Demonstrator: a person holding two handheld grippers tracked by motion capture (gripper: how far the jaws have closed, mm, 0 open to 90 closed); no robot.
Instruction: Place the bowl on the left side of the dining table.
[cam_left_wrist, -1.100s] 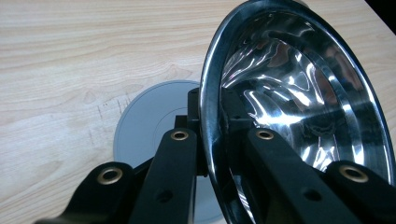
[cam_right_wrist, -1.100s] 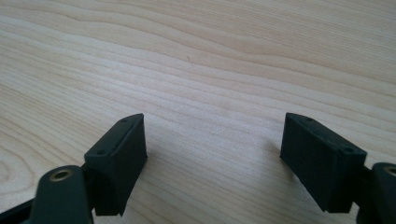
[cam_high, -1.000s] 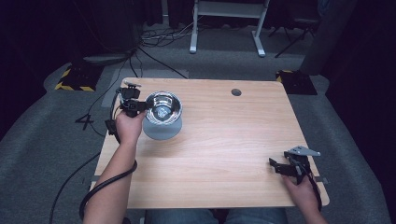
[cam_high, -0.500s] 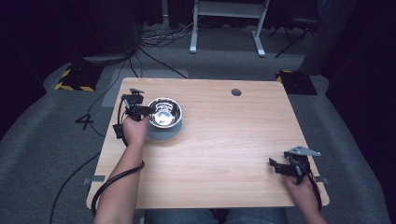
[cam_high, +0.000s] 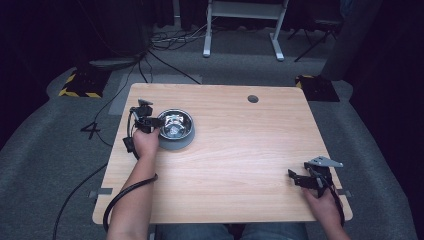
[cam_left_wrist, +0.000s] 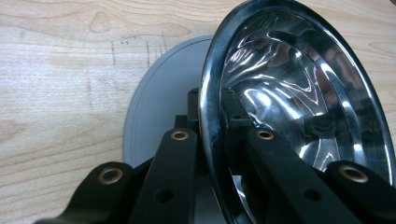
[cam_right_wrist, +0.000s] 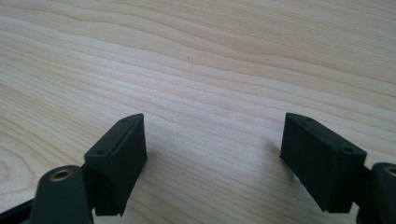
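Wooden counter (cam_high: 240, 165), far-left part: steel bowl (cam_high: 175, 124) tilted over a grey base (cam_left_wrist: 159, 107), rim pinched by the left gripper (cam_high: 150, 120), one jaw inside, one outside; right gripper (cam_high: 302, 178) idle near the right edge, jaws apart and empty; seemingly seating bowl in base; next, level and release; no readable writing.

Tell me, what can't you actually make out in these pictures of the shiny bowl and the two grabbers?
- Whether the steel bowl touches the grey base under it: in the left gripper view the bowl's own rim and the left gripper hide the contact.
- Left gripper's fingertips: too small in the high view, covered by the rim in its own view.
- The bowl's far edge: cut off at the right of the left gripper view.
- Right gripper: its body is cut off at the bottom edge.
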